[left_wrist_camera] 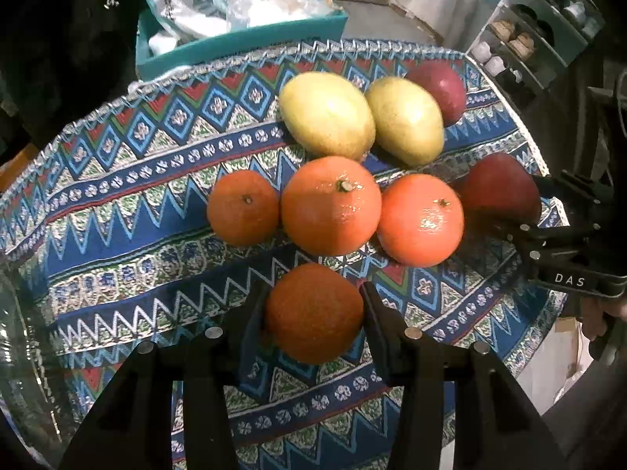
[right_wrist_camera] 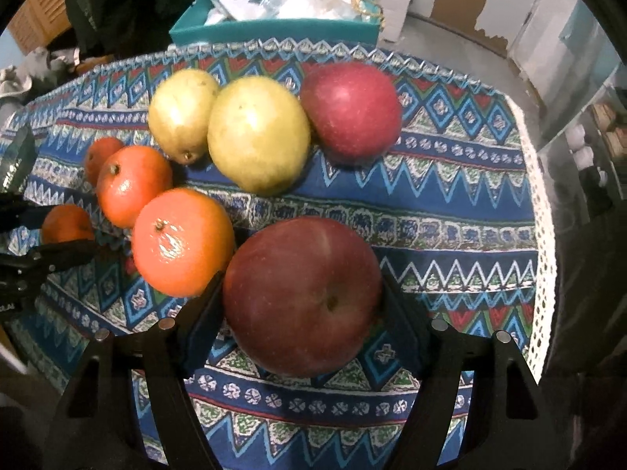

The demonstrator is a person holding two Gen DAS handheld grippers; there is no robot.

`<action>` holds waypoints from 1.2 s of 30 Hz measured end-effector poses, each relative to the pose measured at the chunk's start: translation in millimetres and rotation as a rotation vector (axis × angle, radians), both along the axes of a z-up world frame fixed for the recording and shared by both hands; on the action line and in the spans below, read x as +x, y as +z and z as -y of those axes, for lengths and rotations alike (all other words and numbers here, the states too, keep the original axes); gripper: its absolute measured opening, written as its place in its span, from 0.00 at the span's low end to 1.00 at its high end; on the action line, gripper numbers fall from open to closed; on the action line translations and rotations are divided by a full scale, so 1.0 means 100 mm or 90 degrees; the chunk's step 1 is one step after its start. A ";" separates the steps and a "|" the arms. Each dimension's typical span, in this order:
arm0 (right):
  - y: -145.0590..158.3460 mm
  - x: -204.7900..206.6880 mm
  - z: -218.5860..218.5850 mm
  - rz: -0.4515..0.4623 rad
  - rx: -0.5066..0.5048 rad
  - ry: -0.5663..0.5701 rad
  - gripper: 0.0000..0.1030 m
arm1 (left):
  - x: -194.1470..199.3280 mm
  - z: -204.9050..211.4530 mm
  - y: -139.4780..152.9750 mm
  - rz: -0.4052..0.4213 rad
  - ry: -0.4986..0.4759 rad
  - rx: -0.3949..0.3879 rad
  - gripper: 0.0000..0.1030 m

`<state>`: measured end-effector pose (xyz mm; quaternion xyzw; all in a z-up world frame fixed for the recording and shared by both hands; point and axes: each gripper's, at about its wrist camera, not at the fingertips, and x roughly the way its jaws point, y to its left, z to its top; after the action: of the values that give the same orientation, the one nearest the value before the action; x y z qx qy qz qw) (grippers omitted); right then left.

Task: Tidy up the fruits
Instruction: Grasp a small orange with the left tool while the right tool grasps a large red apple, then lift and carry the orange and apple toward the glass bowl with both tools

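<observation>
Two fruits are in our grip: the left tool [left_wrist_camera: 313,313] pinches a small orange [left_wrist_camera: 313,313], the right tool [right_wrist_camera: 301,297] clamps a red apple [right_wrist_camera: 301,297] above the patterned surface [right_wrist_camera: 450,203]. We should lift straight, sparing neighbouring oranges. Only the right view shows the far apple [right_wrist_camera: 352,109] whole.

You see a woven tablecloth [left_wrist_camera: 129,180] with a matt, printed zigzag pattern and an openwork lace edge. The two larger oranges [left_wrist_camera: 331,205] show glossy, finely dimpled peel, while the orange [left_wrist_camera: 313,313] between the matt black plastic fingers [left_wrist_camera: 386,337] looks duller and rougher. The red apple [right_wrist_camera: 301,297] has smooth, faintly speckled, low-sheen skin; the pears [right_wrist_camera: 258,135] look matt.
</observation>
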<state>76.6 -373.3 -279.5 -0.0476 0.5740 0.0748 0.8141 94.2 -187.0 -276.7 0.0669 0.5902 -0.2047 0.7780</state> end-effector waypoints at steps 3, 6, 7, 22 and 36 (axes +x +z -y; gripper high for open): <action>0.13 -0.03 -0.05 0.018 0.002 -0.002 0.73 | -0.04 -0.08 0.13 0.015 0.002 -0.005 0.47; 0.27 -0.02 -0.09 0.034 0.009 -0.004 0.73 | -0.06 -0.09 0.28 0.028 0.003 -0.008 0.47; 0.33 -0.02 -0.11 0.042 0.010 -0.005 0.73 | -0.07 -0.11 0.32 0.032 0.003 -0.009 0.47; 0.98 -0.17 -0.49 0.128 0.037 0.018 0.73 | -0.24 -0.36 0.85 0.079 0.015 -0.038 0.47; 1.50 -0.19 -1.06 0.190 0.073 0.076 0.73 | -0.40 -0.83 1.30 0.145 0.053 -0.043 0.47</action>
<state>57.3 -267.0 -129.1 -0.0455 0.4378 0.1483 0.8856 54.4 -104.2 -146.4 0.0388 0.4932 -0.1828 0.8496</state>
